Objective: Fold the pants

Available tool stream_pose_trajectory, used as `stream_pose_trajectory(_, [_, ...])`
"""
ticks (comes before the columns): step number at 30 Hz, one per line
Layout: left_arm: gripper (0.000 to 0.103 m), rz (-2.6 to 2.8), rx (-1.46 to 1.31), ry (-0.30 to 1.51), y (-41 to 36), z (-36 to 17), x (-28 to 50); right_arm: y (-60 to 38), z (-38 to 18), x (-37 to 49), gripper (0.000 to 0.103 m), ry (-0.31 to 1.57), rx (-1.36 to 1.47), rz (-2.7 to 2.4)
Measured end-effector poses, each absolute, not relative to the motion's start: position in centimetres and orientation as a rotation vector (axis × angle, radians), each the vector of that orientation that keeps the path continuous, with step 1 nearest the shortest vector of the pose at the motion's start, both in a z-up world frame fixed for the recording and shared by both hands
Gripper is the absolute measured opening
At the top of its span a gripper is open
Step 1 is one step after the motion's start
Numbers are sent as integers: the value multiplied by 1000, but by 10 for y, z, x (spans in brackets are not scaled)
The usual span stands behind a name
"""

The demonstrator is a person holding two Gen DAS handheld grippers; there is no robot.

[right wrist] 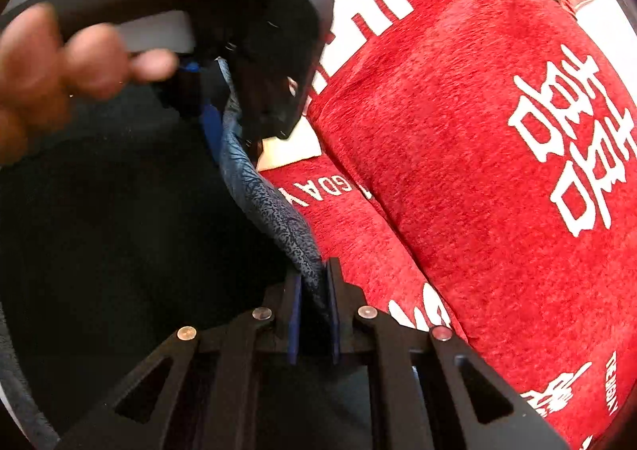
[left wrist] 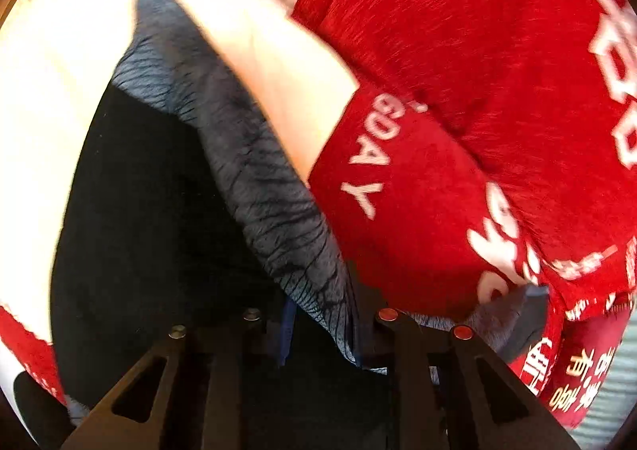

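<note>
Both of our claws clamp the same edge of the dark pants with a blue-grey crackle-patterned band point(right wrist: 270, 207). Right gripper point(right wrist: 312, 314): blue pads pinched shut on that band, cloth squeezed between them. Left gripper point(left wrist: 318, 326): jaws drawn close with the band point(left wrist: 254, 171) running up out of them, so gripping too. From the right wrist view the band's long axis runs straight ahead to the left gripper, hand point(right wrist: 71, 63) behind it. The black pants body hangs left of the band; the red plush blanket with white lettering point(right wrist: 458, 171) lies right. We judge the fold swings across this taut edge.
</note>
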State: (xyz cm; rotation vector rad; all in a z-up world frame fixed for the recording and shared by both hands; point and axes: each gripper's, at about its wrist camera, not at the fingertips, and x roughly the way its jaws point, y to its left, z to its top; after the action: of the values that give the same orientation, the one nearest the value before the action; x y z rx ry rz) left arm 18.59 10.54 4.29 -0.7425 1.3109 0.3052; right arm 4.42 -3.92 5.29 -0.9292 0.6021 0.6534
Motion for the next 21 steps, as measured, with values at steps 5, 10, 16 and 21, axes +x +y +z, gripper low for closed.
stream_pose_trajectory(5, [24, 218, -671, 1210, 85, 85, 155, -53, 88, 20, 10, 561, -868, 623])
stream_pose_trajectory(10, [24, 129, -645, 1132, 85, 103, 78, -62, 109, -43, 10, 506, -855, 595])
stream_pose_trajectory(16, [24, 70, -790, 1166, 109, 54, -14, -64, 68, -111, 10, 567, -874, 570])
stream_pose_trajectory(21, [28, 48, -907, 1219, 113, -1, -52, -61, 14, -143, 10, 652, -943, 522])
